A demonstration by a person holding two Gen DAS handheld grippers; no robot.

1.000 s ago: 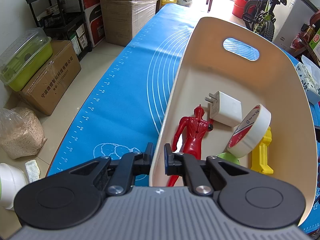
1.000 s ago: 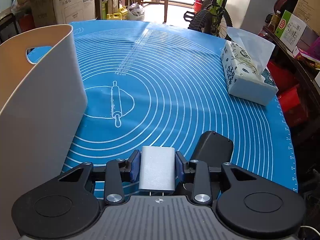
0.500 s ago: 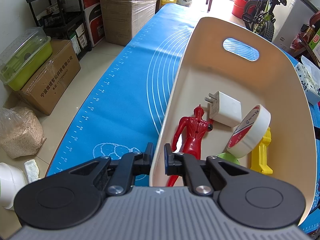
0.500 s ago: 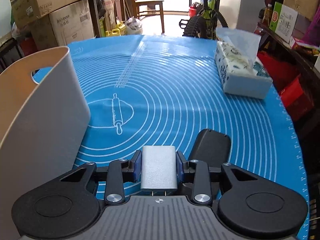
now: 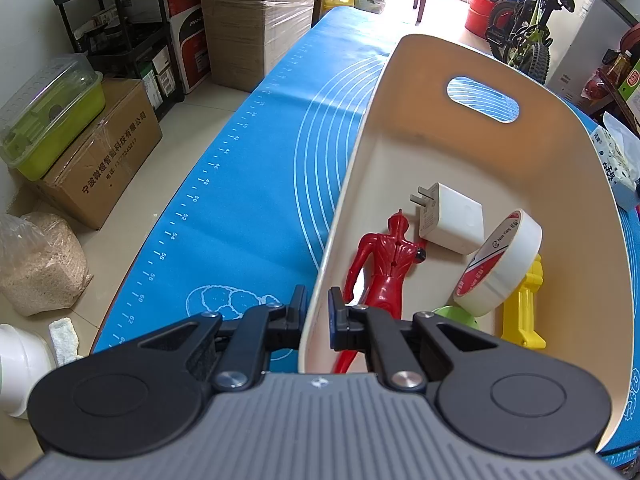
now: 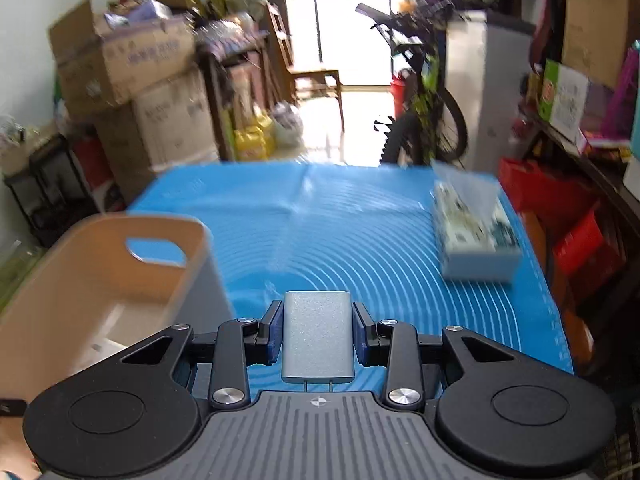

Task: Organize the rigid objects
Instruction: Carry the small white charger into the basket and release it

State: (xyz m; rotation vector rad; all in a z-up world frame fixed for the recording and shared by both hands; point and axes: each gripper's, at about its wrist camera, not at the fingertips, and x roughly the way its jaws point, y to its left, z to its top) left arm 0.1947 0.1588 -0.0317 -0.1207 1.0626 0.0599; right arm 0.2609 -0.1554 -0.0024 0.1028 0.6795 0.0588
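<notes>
My left gripper [image 5: 316,312] is shut on the near left wall of a cream bin [image 5: 580,208] standing on the blue mat. Inside the bin lie a red figure [image 5: 384,264], a white plug charger [image 5: 448,220], a roll of white tape [image 5: 500,268], a yellow toy [image 5: 524,304] and a green object [image 5: 458,314]. My right gripper [image 6: 318,332] is shut on a grey metal charger block [image 6: 318,336], held in the air above the mat, to the right of the bin [image 6: 100,280].
A tissue box [image 6: 476,236] sits on the blue mat [image 6: 340,220] at the right. Cardboard boxes [image 5: 100,152], a shelf, a bag of grain and a bicycle [image 5: 524,36] stand on the floor around the table.
My right gripper has risen well above the mat with the grey charger block, and its view is blurred by motion. The black object under it is out of sight. The left gripper has not moved.
</notes>
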